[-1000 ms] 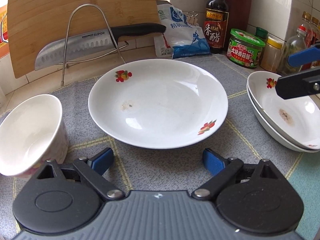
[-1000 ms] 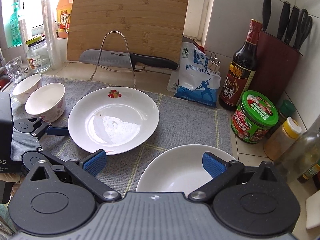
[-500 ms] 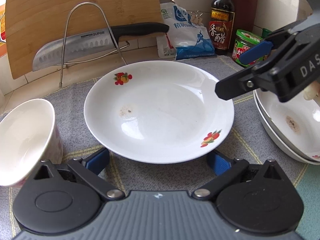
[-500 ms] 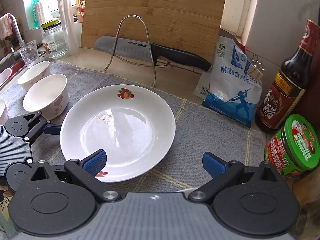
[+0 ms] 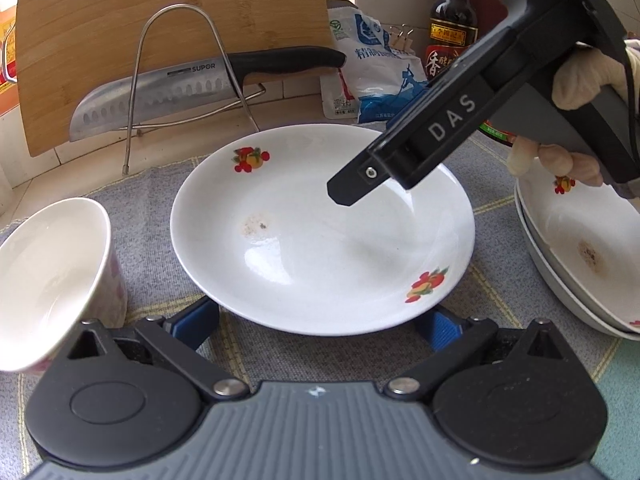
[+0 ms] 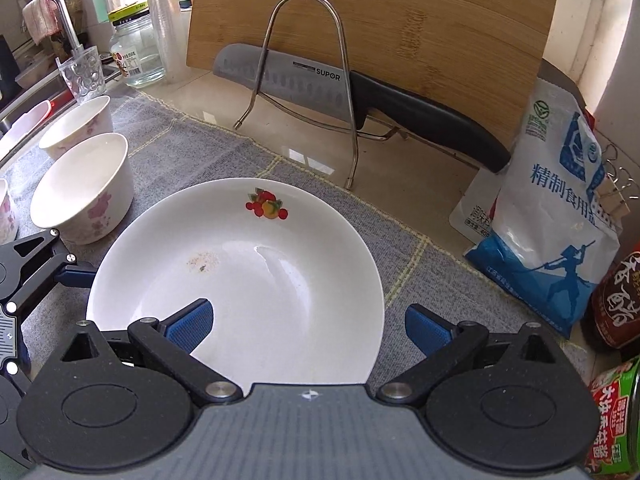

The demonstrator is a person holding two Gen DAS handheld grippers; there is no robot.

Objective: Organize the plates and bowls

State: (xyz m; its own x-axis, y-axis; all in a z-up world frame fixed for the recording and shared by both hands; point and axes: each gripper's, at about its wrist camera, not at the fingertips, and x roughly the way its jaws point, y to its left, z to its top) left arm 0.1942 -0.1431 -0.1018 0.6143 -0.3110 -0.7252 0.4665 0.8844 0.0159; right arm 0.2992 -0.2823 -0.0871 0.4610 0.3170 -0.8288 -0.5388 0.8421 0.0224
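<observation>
A white plate with fruit prints (image 5: 320, 236) lies on the grey mat; it also shows in the right wrist view (image 6: 248, 272). My left gripper (image 5: 320, 326) is open, its blue pads at the plate's near rim on either side. My right gripper (image 6: 308, 326) is open and hangs over the plate's right side, one pad above the dish, one beyond the rim; its body shows in the left wrist view (image 5: 460, 120). Two stacked white plates (image 5: 592, 256) sit at the right. A white bowl with pink flowers (image 5: 52, 276) stands left of the plate; two such bowls (image 6: 84, 188) show in the right wrist view.
A knife (image 6: 352, 92) rests on a wire rack (image 6: 304, 80) before a bamboo cutting board (image 6: 380, 20). A salt bag (image 6: 552, 208), sauce bottle (image 5: 452, 24) and jar (image 6: 612, 420) stand right. A glass (image 6: 82, 76) and jar (image 6: 136, 52) stand back left.
My right gripper has swung left from the stacked plates to above the middle plate. My left gripper has moved forward so its pads reach the plate's near rim.
</observation>
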